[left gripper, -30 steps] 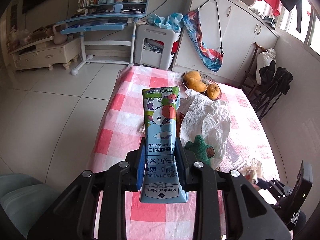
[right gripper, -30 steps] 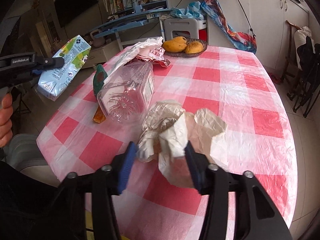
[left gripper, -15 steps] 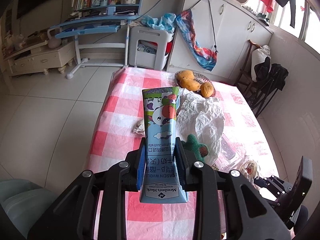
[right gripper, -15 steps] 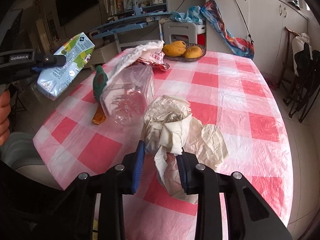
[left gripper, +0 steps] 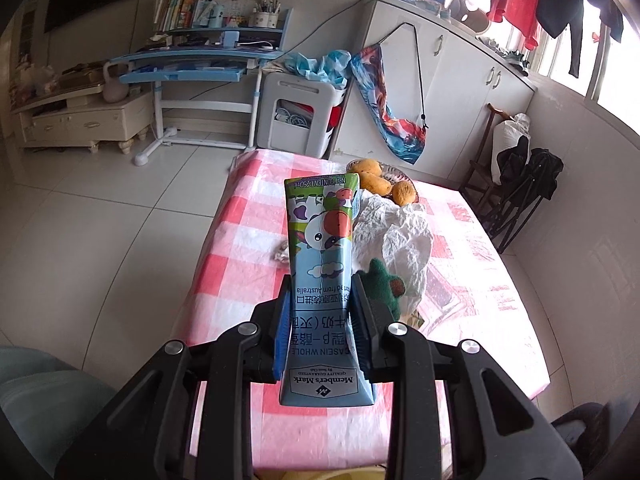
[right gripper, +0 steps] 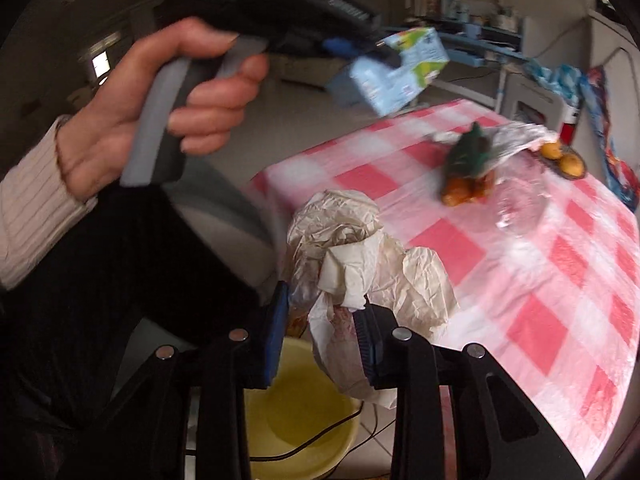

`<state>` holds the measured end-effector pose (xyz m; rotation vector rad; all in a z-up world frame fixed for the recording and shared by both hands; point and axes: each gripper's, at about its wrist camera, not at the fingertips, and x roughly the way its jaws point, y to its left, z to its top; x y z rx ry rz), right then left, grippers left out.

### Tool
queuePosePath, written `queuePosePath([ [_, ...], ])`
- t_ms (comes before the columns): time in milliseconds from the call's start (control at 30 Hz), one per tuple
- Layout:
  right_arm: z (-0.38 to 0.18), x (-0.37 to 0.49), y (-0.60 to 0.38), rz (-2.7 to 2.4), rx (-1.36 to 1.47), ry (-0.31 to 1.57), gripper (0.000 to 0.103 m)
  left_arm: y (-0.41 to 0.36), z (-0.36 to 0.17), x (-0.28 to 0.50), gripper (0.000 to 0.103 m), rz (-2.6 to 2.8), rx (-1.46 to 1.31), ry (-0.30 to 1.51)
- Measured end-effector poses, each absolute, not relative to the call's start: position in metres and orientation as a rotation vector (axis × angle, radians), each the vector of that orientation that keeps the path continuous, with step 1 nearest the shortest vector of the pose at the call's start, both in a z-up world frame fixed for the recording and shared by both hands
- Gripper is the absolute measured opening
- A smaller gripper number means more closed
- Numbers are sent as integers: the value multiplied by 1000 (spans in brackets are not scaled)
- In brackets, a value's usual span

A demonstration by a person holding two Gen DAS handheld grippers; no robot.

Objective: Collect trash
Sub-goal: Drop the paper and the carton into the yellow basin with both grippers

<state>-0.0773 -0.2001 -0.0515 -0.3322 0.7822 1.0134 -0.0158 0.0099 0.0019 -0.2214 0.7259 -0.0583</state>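
Note:
My left gripper (left gripper: 322, 320) is shut on a blue and green milk carton (left gripper: 322, 248) and holds it in the air above the near end of the pink checked table (left gripper: 240, 240). The carton also shows in the right wrist view (right gripper: 392, 72), held high. My right gripper (right gripper: 322, 328) is shut on a wad of crumpled white paper (right gripper: 360, 256) and holds it off the table's edge, above a yellow bin (right gripper: 304, 420) on the floor.
On the table lie a crumpled white plastic bag (left gripper: 400, 236), a green stuffed toy (left gripper: 384, 284), a clear plastic bottle (right gripper: 520, 208), a small wrapper (left gripper: 282, 256) and a bowl of mangoes (left gripper: 384, 184). A folded chair (left gripper: 520, 196) stands to the right.
My right gripper has lifted the paper wad off the table and swung it left over the yellow bin. My left gripper has risen a little with the carton.

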Motion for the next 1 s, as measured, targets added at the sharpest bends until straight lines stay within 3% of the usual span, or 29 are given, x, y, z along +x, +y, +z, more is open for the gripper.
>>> queuePosePath([
  [167, -84, -117, -169, 1168, -494, 901, 36, 12, -4, -42, 26, -53, -241, 741],
  [233, -93, -127, -163, 1161, -570, 904, 49, 7, -7, -54, 26, -55, -229, 750],
  [300, -97, -133, -162, 1143, -599, 901, 52, 3, -12, -66, 26, -59, -220, 763],
  [500, -80, -126, -181, 1070, -505, 867, 65, -11, -26, -93, 26, -85, -211, 816],
  [767, -60, -119, -207, 1042, -377, 820, 69, -29, -39, -119, 26, -116, -194, 861],
  [1000, -47, -98, -226, 807, -309, 739, 82, -47, -66, -141, 26, -128, -197, 997],
])
